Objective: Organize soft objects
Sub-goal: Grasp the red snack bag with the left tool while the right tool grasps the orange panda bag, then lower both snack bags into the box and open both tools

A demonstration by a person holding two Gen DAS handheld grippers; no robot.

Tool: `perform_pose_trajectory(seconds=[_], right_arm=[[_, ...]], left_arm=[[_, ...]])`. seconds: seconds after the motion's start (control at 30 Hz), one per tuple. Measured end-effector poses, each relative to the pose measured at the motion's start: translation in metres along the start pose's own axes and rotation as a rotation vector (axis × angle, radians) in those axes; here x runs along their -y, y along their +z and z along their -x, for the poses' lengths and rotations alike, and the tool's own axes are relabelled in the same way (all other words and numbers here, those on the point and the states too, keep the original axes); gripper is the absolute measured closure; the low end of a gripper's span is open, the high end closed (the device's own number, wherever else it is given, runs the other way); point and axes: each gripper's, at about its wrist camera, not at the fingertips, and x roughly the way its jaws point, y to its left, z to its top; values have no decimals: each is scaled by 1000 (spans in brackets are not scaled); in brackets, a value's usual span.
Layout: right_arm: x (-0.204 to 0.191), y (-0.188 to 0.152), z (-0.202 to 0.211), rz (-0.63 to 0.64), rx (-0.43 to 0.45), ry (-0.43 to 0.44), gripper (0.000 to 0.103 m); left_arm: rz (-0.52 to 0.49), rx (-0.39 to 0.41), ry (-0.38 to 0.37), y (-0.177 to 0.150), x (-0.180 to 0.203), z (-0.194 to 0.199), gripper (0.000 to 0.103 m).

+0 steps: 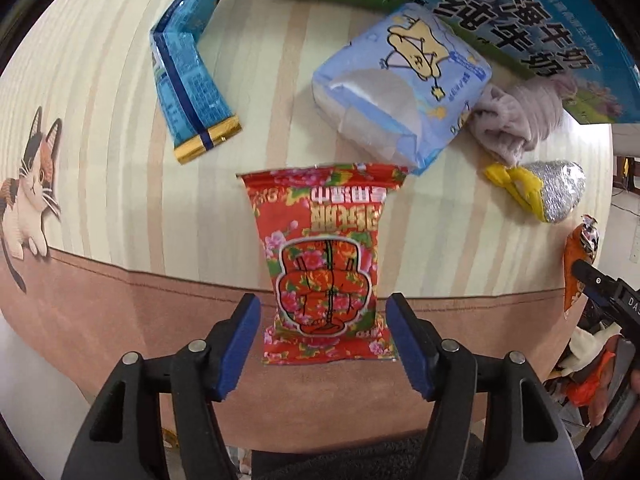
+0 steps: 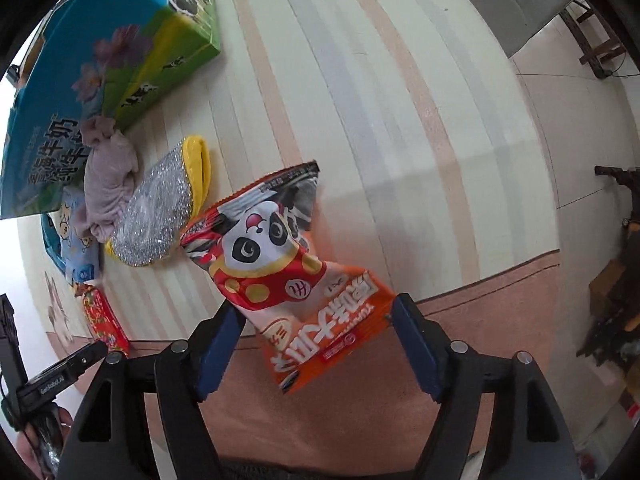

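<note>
A red floral snack bag [image 1: 326, 264] lies flat on the striped mat, and my left gripper [image 1: 322, 342] is open around its near end, one blue pad on each side. My right gripper [image 2: 316, 346] is open around an orange panda snack bag [image 2: 292, 276]; whether the pads touch it is unclear. That orange bag shows at the right edge of the left wrist view [image 1: 580, 264]. Beyond lie a light-blue tissue pack [image 1: 400, 92], a grey-purple cloth [image 1: 520, 120], a silver-and-yellow scrubber [image 1: 548, 190] and a blue foil bag [image 1: 188, 84].
A large blue-and-green milk carton box [image 1: 540, 32] stands at the far edge; it also shows at upper left in the right wrist view [image 2: 100, 80]. The mat [image 1: 100, 92] has a cat picture [image 1: 28, 196] at left and a pink border in front. Tiled floor lies beyond.
</note>
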Motion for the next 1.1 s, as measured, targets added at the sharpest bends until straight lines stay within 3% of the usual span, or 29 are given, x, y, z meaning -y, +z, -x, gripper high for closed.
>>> perform_pose_trajectory(seconds=[0.13, 0.33, 0.37, 0.4, 0.43, 0.5, 0.6, 0.7, 0.87, 1.03, 1.1], right_arm=[[-6, 20, -7, 77, -5, -31, 26], [-20, 22, -19, 121, -19, -46, 26], [-21, 22, -20, 127, -14, -54, 26], [-24, 22, -21, 133, -7, -64, 27], [-27, 20, -22, 137, 4, -69, 29], [-39, 16, -26, 151, 16, -79, 50], [-53, 8, -23, 190, 43, -112, 54], [-61, -4, -16, 197, 38, -68, 55], [-71, -24, 28, 226, 55, 42, 56], [-97, -27, 105, 271, 159, 153, 56], [-109, -17, 138, 281, 211, 187, 56]], left_arm=[[6, -14, -9, 13, 1, -10, 40], [2, -33, 3, 26, 7, -28, 40], [3, -21, 8, 28, 5, -28, 40], [4, -5, 21, 29, 3, -29, 48], [3, 10, 45, 30, 2, -29, 52], [5, 25, 49, 28, -1, -24, 60], [-9, 54, 67, 21, 4, -12, 61], [-52, 77, 64, 1, 16, 14, 61], [-99, 162, -42, -27, 36, 87, 61], [-136, 318, -109, -8, 47, 183, 61], [-152, 366, -115, 22, 50, 215, 61]])
